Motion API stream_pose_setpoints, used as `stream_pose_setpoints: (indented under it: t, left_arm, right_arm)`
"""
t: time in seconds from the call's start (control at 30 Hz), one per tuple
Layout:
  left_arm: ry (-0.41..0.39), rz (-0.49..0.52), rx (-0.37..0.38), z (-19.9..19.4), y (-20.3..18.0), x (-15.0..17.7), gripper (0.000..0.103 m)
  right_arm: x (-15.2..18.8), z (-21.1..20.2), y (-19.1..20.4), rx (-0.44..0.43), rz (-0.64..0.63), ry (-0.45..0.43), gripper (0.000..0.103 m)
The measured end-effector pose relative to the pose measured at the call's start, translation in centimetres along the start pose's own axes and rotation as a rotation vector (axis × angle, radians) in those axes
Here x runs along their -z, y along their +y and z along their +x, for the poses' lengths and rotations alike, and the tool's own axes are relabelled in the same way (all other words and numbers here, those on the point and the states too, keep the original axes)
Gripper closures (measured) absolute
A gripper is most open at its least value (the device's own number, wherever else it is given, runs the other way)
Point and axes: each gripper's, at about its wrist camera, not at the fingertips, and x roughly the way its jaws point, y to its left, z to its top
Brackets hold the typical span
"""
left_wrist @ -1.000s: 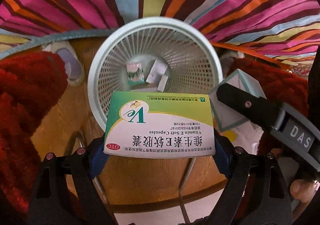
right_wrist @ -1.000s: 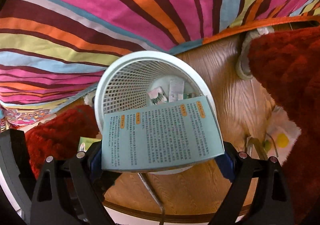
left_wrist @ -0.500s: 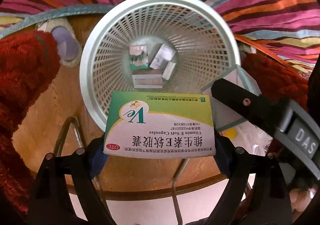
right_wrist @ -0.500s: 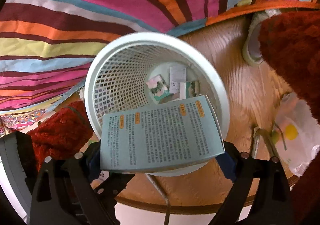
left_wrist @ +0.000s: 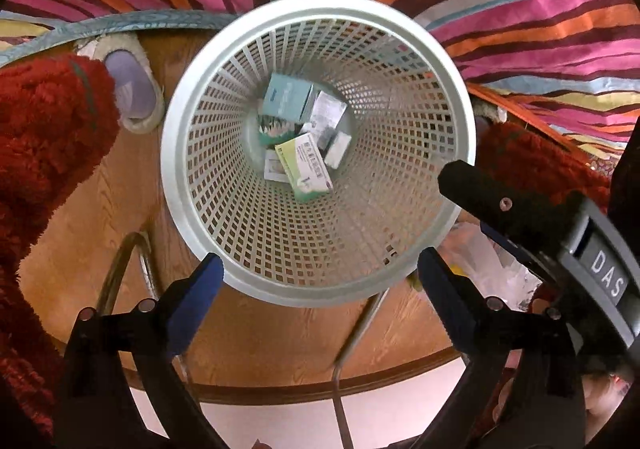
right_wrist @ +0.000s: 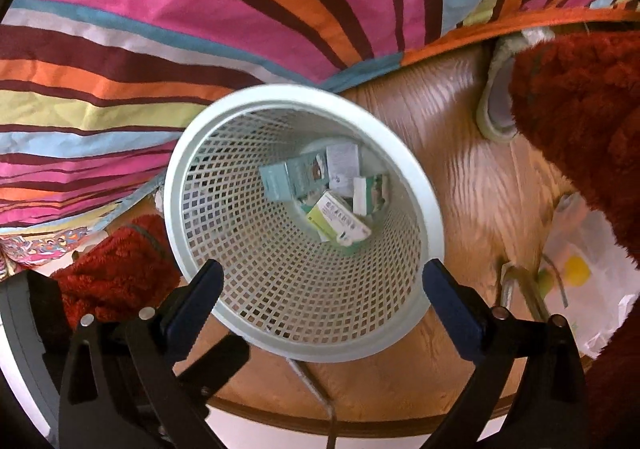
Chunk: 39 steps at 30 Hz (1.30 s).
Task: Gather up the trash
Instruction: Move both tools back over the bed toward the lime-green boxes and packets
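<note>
A white mesh waste basket [left_wrist: 188, 193] [right_wrist: 416, 177] stands on the wooden floor below both grippers. Several small boxes lie at its bottom, among them a green and white box [left_wrist: 305, 162] [right_wrist: 338, 221] and a pale teal box [left_wrist: 286, 97] [right_wrist: 294, 175]. My left gripper [left_wrist: 318, 273] hangs over the basket's near rim, its jaws opening wide with nothing between them. My right gripper [right_wrist: 322, 281] hovers over the same basket, jaws also opening and empty. The right gripper's black body [left_wrist: 520, 205] shows at the right of the left wrist view.
A striped, many-coloured cloth [left_wrist: 520, 9] [right_wrist: 160, 9] hangs behind the basket. Red fuzzy sleeves [left_wrist: 44, 121] [right_wrist: 580, 109] flank it. A slipper [left_wrist: 132, 89] [right_wrist: 496, 105] lies on the floor. A white plastic bag [right_wrist: 584, 281] sits right, near a metal frame [left_wrist: 124, 269].
Both grippers have opened and let go of their boxes. The green and white box and the teal box now lie at the bottom of the basket. The left view has closed in on the basket.
</note>
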Motion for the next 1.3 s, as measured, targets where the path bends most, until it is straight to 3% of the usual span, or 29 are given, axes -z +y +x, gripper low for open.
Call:
stream_pose_setpoints:
  t: [0.2, 0.37, 0.53, 0.77, 1.07, 1.3]
  left_arm:
    - [-0.095, -0.003, 0.004, -2.2, 0.0, 0.2, 0.008]
    - [-0.239, 0.000, -0.003, -5.7, -0.1, 0.8, 0.008]
    - [-0.380, 0.070, -0.016, -9.6, -0.9, 1.6, 0.008]
    - [-0.600, 0.165, -0.056, -15.5, -2.1, 3.3, 0.008]
    - [-0.883, 0.163, -0.069, -24.6, -1.5, 4.1, 0.008]
    - [-0.972, 0.191, -0.060, -29.4, -2.0, 3.2, 0.008]
  right_arm:
    - [-0.2, -2.7, 1.4, 0.004, -0.048, -0.105, 0.008]
    - [0.3, -5.4, 2.9, 0.007, -0.122, -0.209, 0.008]
    - [1.0, -10.1, 3.3, -0.020, -0.186, -0.344, 0.008]
    - [2.1, -17.7, 4.9, -0.002, -0.331, -0.597, 0.008]
    - [2.5, -26.3, 6.9, 0.004, -0.401, -0.875, 0.008]
    - [0.9, -29.2, 8.1, -0.025, -0.392, -0.972, 0.008]
